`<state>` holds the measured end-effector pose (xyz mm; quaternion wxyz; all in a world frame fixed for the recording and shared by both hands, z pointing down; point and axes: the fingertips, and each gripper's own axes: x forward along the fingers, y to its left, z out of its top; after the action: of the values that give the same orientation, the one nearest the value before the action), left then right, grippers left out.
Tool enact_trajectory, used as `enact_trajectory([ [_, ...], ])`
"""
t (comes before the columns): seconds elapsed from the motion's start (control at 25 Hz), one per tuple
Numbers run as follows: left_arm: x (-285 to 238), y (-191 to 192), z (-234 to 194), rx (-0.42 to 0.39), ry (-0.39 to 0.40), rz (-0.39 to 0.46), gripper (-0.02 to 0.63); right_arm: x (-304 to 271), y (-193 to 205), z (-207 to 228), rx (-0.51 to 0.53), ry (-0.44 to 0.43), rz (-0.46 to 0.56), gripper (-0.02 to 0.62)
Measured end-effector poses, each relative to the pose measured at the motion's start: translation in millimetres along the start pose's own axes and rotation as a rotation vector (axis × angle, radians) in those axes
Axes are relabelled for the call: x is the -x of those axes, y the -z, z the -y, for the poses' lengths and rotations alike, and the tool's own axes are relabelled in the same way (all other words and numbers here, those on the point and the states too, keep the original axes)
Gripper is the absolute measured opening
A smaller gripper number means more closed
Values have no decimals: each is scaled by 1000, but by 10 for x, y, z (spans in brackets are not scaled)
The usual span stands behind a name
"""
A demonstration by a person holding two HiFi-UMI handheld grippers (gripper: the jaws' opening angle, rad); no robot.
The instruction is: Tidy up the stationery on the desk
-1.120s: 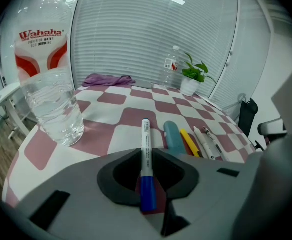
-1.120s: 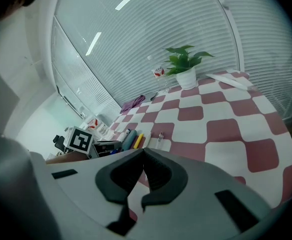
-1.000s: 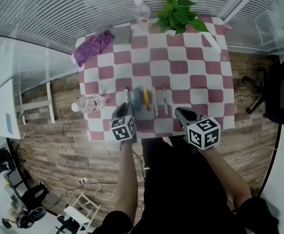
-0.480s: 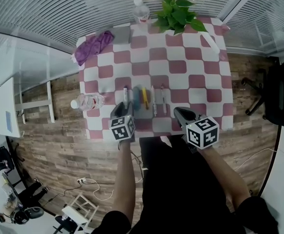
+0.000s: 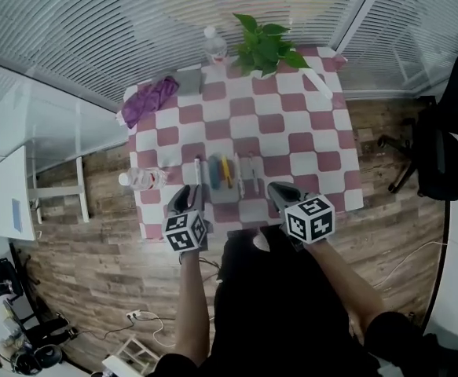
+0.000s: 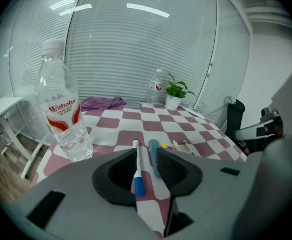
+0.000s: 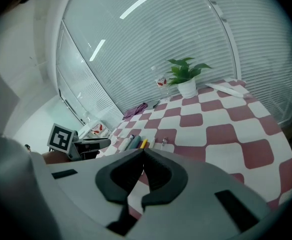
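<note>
Several pens lie side by side near the front edge of the checked table (image 5: 291,124): a white marker with a blue cap (image 5: 197,170) (image 6: 136,169), a teal pen (image 5: 214,171) (image 6: 154,156), a yellow one (image 5: 225,170) and two thin white ones (image 5: 239,173). My left gripper (image 5: 183,199) (image 6: 146,153) hovers above the marker's near end. Its jaws have just been opening; they are open and hold nothing, and the marker shows on the table below the gap. My right gripper (image 5: 277,191) (image 7: 141,153) is shut and empty at the table's front edge, right of the pens.
A water bottle (image 5: 142,179) (image 6: 60,109) stands at the table's left edge, close to the left gripper. At the back are a purple cloth (image 5: 148,99), a grey pad (image 5: 188,79), a second bottle (image 5: 213,44) and a potted plant (image 5: 266,42). An office chair (image 5: 441,155) stands to the right.
The left gripper has lifted and drawn back from the white marker's end toward the table's front edge, with its jaws wider apart. The marker stays on the table. The right gripper has stayed where it was.
</note>
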<state>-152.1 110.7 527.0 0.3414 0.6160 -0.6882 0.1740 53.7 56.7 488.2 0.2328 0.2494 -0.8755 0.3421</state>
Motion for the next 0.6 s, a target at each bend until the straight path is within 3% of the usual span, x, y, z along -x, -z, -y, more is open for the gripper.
enact_trajectory([
  [0.24, 484, -142, 46, -59, 79, 77, 77, 269, -3, -133, 26, 82, 53, 21],
  [0.6, 1254, -316, -304, -104, 174, 192, 46, 873, -254, -322, 112, 199, 201, 21],
])
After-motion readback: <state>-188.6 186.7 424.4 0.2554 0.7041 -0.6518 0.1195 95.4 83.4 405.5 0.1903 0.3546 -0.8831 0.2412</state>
